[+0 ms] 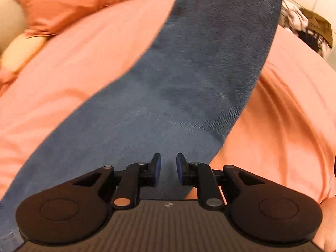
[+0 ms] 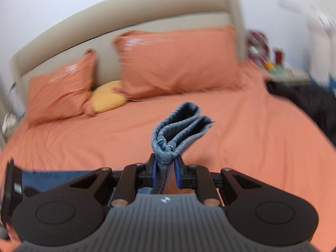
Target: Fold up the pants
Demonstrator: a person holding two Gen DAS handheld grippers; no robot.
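- The bed point(image 2: 241, 130), covered in an orange sheet, spreads out ahead of and beneath both grippers; it serves as the broad flat surface on which the fold can be laid out.
- Two orange pillows point(image 2: 178, 63) and a yellow cushion point(image 2: 107, 99) lie far ahead of the right gripper against the beige headboard point(image 2: 126, 19), well clear of the working area.
- The pants point(image 1: 189, 79), blue denim, run as one long band from just under the left gripper away to the upper edge of its view. They look lifted and stretched at the far end, probably so the legs hang straight before being doubled over.
- The left gripper point(image 1: 168, 163) hovers directly above the near part of that band with its jaws a narrow gap apart and nothing between them; I judge it is placed to pinch the cloth here.
- The right gripper point(image 2: 166, 168) is clamped on a bunched hem end of the pants, whose stacked layers point(image 2: 182, 124) stick up just beyond the fingertips. Holding both layers together keeps the legs aligned.
- A pile of clothes point(image 1: 306, 27) sits far off to the left gripper's upper right.
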